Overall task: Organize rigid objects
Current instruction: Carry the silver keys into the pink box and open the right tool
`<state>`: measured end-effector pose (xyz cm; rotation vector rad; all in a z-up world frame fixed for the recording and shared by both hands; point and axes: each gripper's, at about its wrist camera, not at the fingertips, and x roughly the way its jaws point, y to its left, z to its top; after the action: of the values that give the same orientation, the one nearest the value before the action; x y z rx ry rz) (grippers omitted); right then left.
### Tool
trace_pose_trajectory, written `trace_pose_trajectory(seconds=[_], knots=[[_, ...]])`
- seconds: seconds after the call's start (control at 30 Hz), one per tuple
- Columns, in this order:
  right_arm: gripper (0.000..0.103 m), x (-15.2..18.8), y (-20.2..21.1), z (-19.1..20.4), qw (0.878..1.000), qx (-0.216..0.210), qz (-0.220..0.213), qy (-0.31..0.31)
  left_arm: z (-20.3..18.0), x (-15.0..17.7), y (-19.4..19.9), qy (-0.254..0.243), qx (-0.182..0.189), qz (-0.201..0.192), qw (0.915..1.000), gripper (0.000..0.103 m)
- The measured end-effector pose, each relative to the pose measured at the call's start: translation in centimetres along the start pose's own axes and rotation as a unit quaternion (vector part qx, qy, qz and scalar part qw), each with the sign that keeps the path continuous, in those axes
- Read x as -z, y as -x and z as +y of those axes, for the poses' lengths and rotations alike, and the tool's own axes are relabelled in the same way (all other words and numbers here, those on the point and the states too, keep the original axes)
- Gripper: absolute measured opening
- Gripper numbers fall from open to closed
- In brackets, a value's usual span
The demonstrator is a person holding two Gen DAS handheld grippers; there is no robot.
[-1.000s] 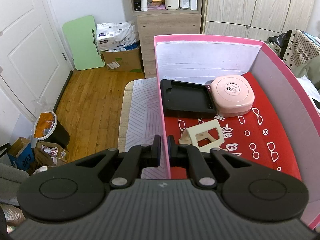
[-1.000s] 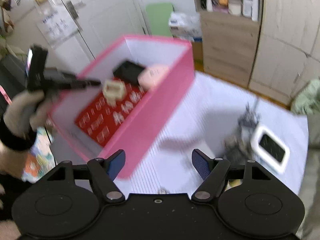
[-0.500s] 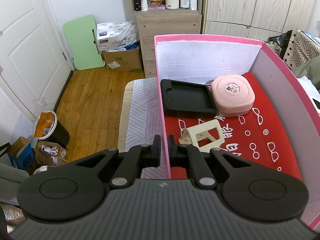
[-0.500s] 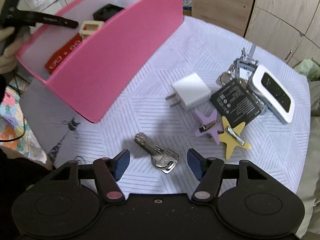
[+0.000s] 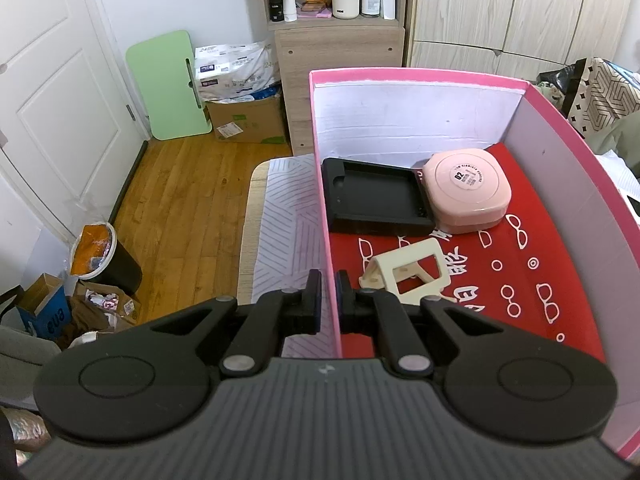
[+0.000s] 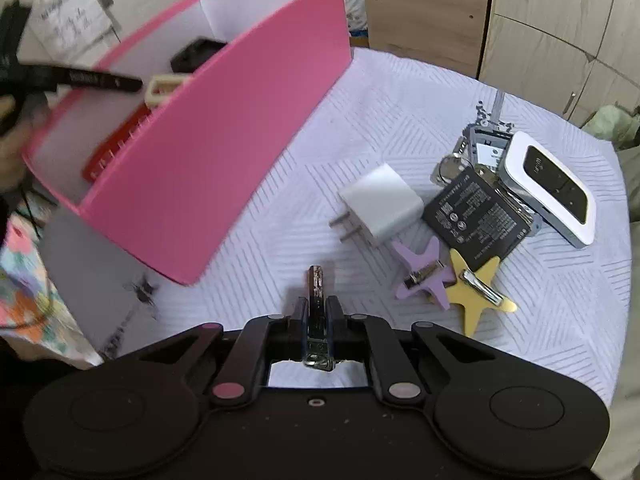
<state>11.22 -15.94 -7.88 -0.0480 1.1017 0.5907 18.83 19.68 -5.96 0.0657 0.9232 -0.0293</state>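
key (image 6: 317, 312) sits pinched between my right gripper's (image 6: 318, 322) clenched jaws, blade jutting ahead over the white cloth (image 6: 400, 92). my left gripper (image 5: 327, 296) is clamped on the pink box's (image 5: 416, 76) near wall, one jaw inside, one outside. ahead of the inner jaw lies a cream bracket (image 5: 408, 274).

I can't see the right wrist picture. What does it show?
The right gripper has its jaws shut on a silver key above a white patterned cloth. A big pink box stands to the left. To the right lie a white charger, a black battery, a purple star, a yellow star and a small white device.
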Motion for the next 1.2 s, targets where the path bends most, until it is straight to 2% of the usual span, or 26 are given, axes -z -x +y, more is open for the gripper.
trace_pose_trajectory(seconds=[0.03, 0.47, 0.7, 0.83, 1.03, 1.2], knots=[[0.003, -0.2, 0.3, 0.0, 1.0, -0.008, -0.004, -0.003, 0.0, 0.0, 0.0, 0.0, 0.0, 0.0, 1.0, 0.007], [0.003, -4.6, 5.9, 1.4, 0.996, -0.027, -0.084, 0.026, 0.0, 0.0, 0.0, 0.0, 0.001, 0.0, 1.0, 0.007], [0.003, -8.4, 10.6, 3.6, 0.986, -0.036, -0.148, 0.07, 0.0, 0.0, 0.0, 0.002, 0.002, 0.0, 1.0, 0.007], [0.003, -10.5, 11.9, 5.4, 0.978, -0.066, -0.169, 0.099, 0.0, 0.0, 0.0, 0.002, 0.002, 0.0, 1.0, 0.007], [0.003, -12.9, 10.5, 7.8, 0.971, -0.12, -0.164, 0.128, 0.0, 0.0, 0.0, 0.001, 0.001, 0.0, 1.0, 0.007], [0.003, -14.0, 6.6, 9.1, 0.971, -0.151, -0.126, 0.134, -0.1, 0.0, 0.0, 0.001, 0.001, 0.0, 1.0, 0.007]])
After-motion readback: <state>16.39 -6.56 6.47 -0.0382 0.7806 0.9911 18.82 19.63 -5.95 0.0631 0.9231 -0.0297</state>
